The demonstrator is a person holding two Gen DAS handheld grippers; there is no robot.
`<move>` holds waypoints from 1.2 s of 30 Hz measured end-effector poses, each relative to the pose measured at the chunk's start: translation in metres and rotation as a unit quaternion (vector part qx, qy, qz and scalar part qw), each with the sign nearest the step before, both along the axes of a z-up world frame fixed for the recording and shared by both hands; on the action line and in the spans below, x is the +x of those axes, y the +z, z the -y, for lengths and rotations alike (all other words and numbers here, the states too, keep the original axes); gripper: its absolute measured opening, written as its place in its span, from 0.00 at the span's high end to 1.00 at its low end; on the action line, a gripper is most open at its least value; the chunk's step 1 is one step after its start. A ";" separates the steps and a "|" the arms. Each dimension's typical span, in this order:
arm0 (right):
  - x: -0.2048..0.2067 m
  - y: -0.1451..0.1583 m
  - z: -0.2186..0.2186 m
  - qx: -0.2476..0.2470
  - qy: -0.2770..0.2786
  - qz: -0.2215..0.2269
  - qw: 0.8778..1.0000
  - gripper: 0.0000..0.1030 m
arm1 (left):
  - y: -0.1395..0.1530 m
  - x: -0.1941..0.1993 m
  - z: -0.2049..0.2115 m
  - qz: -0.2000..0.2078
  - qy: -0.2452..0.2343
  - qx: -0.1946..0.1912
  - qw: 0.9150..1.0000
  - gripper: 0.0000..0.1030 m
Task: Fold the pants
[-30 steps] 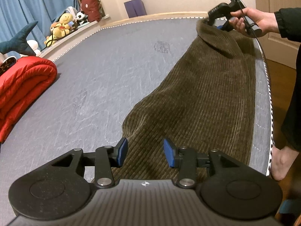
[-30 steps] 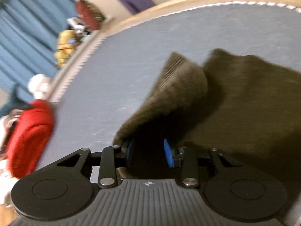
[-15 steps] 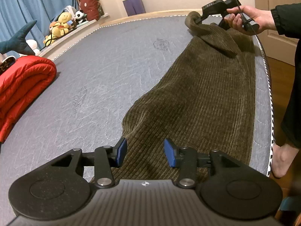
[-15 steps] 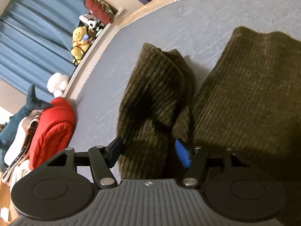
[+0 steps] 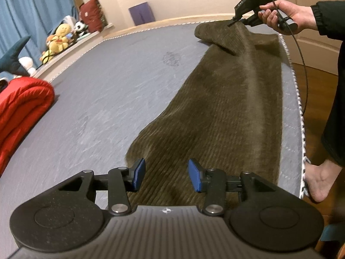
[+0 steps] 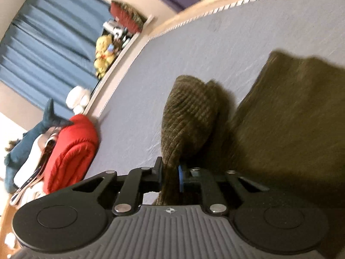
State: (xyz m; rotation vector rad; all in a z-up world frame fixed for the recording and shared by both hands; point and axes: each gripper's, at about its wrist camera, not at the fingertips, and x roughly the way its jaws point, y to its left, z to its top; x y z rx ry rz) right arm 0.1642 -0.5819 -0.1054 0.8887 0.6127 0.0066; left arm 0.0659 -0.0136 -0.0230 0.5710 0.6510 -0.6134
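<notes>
Folding has barely begun: the pants (image 5: 226, 112) lie stretched on the bed (image 5: 107, 90) between both tongs, the right tongs (image 6: 170, 178) closing on 1 bunched far end, the left tongs (image 5: 165, 176) half-open, empty over the near end.

A: Can you read any words here?

B: Not really. There is a round dark stamp on the gray mattress (image 5: 170, 58), but it is too blurry to read.

A: What about the black tool that the hand is holding far away?

B: That right gripper (image 5: 232, 22) has some tiny pale letters on its side. They are too small to make out.

A: And the small round mark on the gray ribbed part at the bottom?

B: That is only a little circle with a cross on the left gripper (image 5: 165, 174). It is a sign, not a word. No numbers or names can be read.
</notes>
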 end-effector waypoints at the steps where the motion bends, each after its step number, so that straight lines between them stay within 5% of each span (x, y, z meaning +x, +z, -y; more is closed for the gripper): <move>1: -0.011 0.003 0.004 -0.016 -0.015 -0.003 1.000 0.88 | 0.000 -0.001 0.005 -0.002 -0.007 -0.004 1.000 0.52; 4: -0.059 0.019 0.009 -0.068 -0.093 -0.020 0.993 0.88 | -0.005 -0.010 0.029 -0.015 -0.038 -0.015 0.999 0.52; 7: -0.096 0.014 0.008 -0.082 -0.113 -0.038 0.990 0.83 | -0.016 -0.022 0.055 -0.026 -0.083 -0.004 0.996 0.52; 12: -0.094 -0.035 0.045 0.049 -0.114 -0.086 0.989 0.71 | -0.042 -0.038 0.087 -0.051 -0.124 0.019 0.991 0.52; 15: -0.082 -0.047 0.055 0.074 -0.117 -0.091 0.986 0.57 | -0.053 -0.043 0.092 -0.056 -0.126 0.025 0.990 0.48; 17: -0.078 -0.049 0.062 0.080 -0.129 -0.086 0.985 0.53 | -0.058 -0.044 0.093 -0.061 -0.121 0.023 0.990 0.40; 25: -0.078 -0.052 0.104 0.178 -0.196 -0.044 0.963 0.53 | -0.067 -0.034 0.084 -0.097 -0.098 -0.003 0.990 0.40; 30: -0.109 -0.014 0.134 0.121 -0.277 0.042 0.952 0.53 | -0.057 -0.028 0.078 -0.100 -0.092 -0.026 0.990 0.40; 36: -0.095 -0.042 0.138 0.084 -0.243 -0.099 0.961 0.47 | -0.046 -0.015 0.073 -0.105 -0.065 -0.062 0.990 0.40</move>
